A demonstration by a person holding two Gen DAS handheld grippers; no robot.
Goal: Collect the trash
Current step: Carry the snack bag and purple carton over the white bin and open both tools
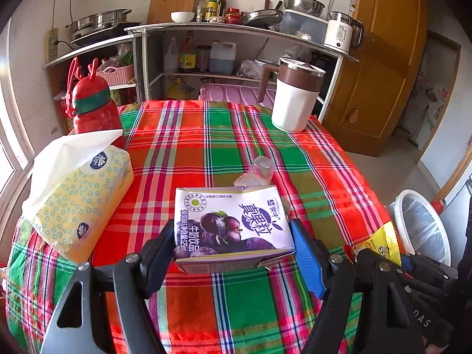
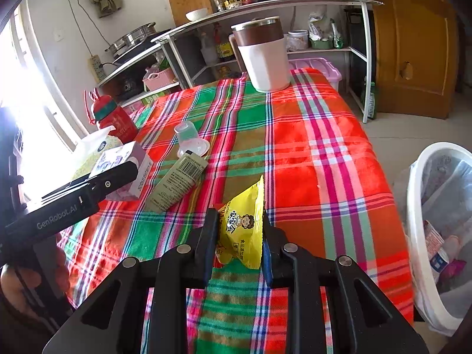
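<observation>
Purple milk carton (image 1: 233, 224) crosswise in left hand-held gripper (image 1: 234, 240), print inverted.

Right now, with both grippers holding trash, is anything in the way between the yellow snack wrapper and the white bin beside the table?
Nothing visible blocks it. The right gripper pinches the yellow snack wrapper above the plaid tablecloth; the white plastic-lined bin stands open past the table's right edge, with only bare cloth between them.
</observation>
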